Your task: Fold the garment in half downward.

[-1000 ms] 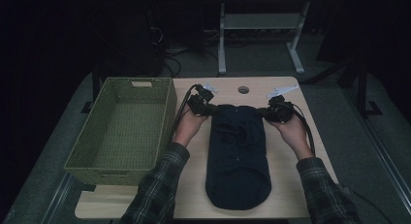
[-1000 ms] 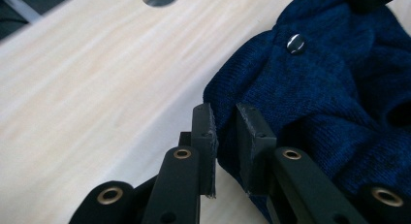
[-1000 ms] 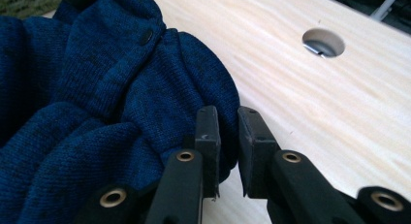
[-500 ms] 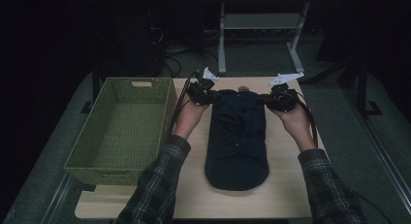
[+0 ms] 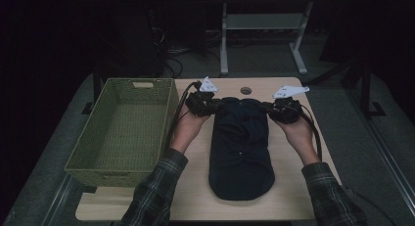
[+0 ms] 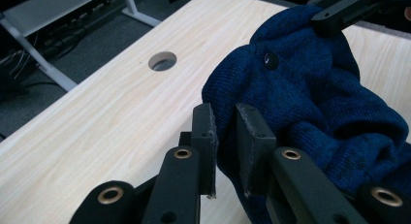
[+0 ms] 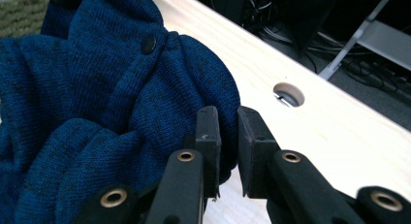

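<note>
A dark blue knitted garment [image 5: 240,147] lies lengthwise on the light wooden table [image 5: 303,201]. My left gripper [image 5: 215,104] is shut on its far left corner, and my right gripper [image 5: 270,108] is shut on its far right corner. In the left gripper view the pads [image 6: 207,136] pinch a fold of the blue knit [image 6: 310,103], and a black button [image 6: 270,61] shows above. In the right gripper view the knit [image 7: 106,112] is pinched between the pads [image 7: 252,141] in the same way, near a button [image 7: 148,43]. A hand holds each gripper.
An empty green woven basket [image 5: 167,123] stands on the left of the table, close beside the left forearm. A round cable hole [image 5: 245,90] sits just past the garment at the far edge. Desk legs and cables lie on the dark floor beyond.
Both hands have pulled the garment's far end toward the far edge and lifted it a little. Its near end has slid away from the near table edge and narrowed.
</note>
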`<state>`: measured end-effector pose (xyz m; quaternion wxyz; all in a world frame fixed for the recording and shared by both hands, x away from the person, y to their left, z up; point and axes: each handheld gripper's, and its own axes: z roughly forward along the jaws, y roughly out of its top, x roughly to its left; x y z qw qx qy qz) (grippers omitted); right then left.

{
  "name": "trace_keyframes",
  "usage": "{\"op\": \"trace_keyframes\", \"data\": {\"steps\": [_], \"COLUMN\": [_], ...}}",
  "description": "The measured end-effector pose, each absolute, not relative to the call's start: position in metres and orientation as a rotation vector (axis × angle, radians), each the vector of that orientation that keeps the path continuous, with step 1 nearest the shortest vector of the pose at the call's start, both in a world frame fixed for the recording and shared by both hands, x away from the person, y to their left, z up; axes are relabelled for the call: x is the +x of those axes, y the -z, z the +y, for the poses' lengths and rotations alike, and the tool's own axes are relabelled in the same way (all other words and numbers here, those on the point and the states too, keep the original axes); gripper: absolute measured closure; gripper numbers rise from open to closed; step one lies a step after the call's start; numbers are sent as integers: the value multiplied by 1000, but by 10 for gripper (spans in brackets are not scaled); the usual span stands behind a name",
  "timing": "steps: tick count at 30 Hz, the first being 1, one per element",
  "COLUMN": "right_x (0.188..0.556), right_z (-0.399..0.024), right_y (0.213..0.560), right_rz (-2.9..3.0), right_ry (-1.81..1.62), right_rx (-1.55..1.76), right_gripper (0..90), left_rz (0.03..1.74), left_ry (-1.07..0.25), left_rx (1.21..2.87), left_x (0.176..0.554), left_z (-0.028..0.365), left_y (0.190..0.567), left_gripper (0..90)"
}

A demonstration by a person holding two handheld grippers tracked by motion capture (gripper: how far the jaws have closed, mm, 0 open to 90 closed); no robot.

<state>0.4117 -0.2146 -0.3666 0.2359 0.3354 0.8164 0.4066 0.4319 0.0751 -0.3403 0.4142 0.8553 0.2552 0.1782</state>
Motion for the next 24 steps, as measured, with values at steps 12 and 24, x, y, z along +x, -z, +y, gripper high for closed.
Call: {"op": "trace_keyframes", "data": {"steps": [12, 24], "right_x": [403, 360], "right_z": [-217, -212], "right_y": [345, 380], "right_rz": [2184, 2199], "right_ry": [-1164, -1183], "right_rx": [903, 850], "right_gripper": [796, 795], "left_rz": [574, 527], "left_ry": [-488, -454], "left_rx": [2130, 2138], "left_x": [414, 378], "left_z": [74, 88], "left_y": [327, 354], "left_gripper": [773, 772]}}
